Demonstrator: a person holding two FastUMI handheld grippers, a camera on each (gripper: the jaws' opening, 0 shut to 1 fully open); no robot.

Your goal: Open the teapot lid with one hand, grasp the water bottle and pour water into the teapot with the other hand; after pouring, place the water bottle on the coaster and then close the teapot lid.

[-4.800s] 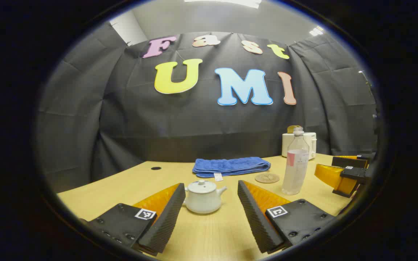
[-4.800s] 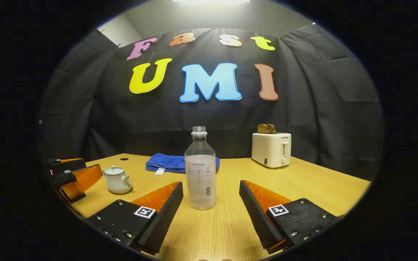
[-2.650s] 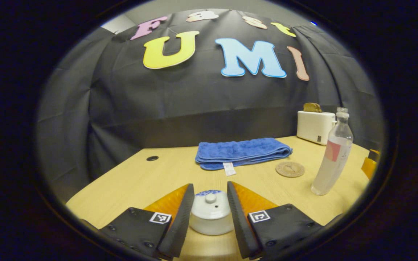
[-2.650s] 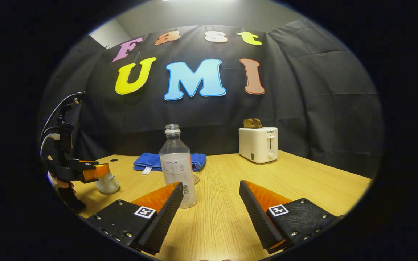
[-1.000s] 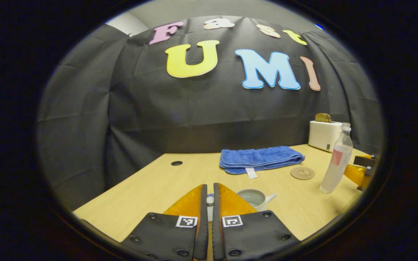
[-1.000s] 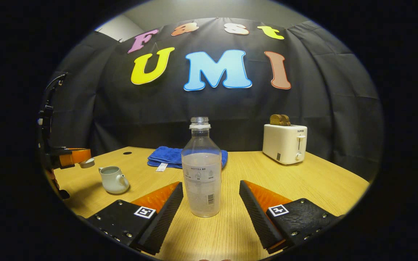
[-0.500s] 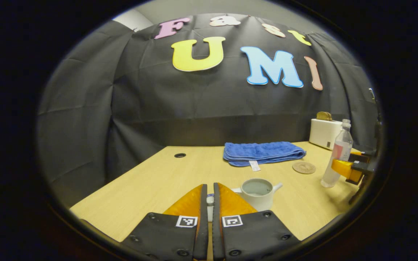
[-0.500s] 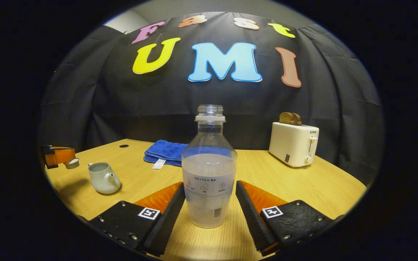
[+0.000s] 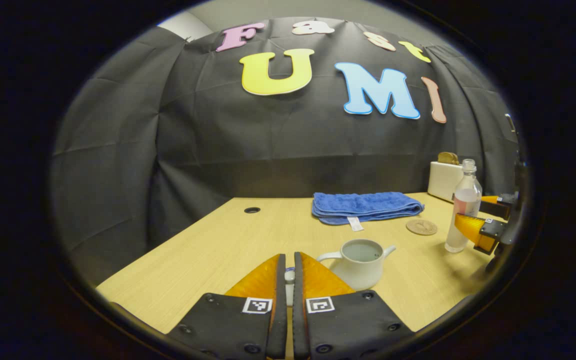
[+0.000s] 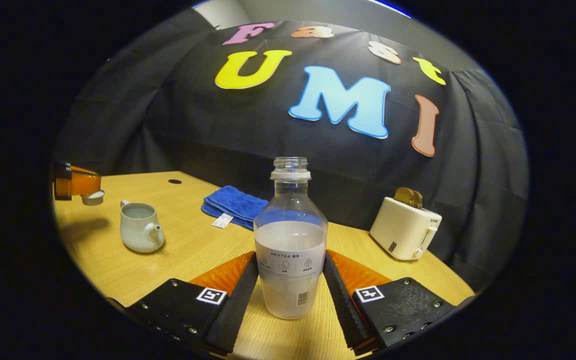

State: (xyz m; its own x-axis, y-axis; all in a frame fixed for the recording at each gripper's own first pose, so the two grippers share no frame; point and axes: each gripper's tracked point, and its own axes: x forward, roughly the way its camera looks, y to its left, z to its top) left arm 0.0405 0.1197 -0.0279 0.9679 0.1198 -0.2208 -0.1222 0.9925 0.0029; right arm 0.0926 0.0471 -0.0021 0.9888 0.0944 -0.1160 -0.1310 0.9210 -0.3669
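The white teapot (image 9: 360, 260) stands open on the wooden table (image 9: 228, 245), with water inside. My left gripper (image 9: 289, 256) is shut on the knob of the teapot lid (image 9: 289, 276), held left of the pot and above the table. From the right gripper view the same lid (image 10: 93, 198) hangs under the left gripper (image 10: 75, 185), beside the teapot (image 10: 140, 232). My right gripper (image 10: 290, 260) is shut on the clear, uncapped water bottle (image 10: 290, 245), both fingers pressing its lower body. The bottle (image 9: 463, 210) is partly full and leans slightly. I cannot tell whether its base touches the table. A round coaster (image 9: 421, 227) lies just left of it.
A folded blue towel (image 9: 365, 206) lies at the back of the table, behind the teapot and coaster. A white toaster (image 10: 405, 227) with bread in it stands at the back right. A cable hole (image 9: 252, 210) sits near the back left edge.
The right gripper's fingers have pressed onto the bottle and its view has tilted. The left gripper, still holding the lid, has drifted a little farther left of the open teapot.
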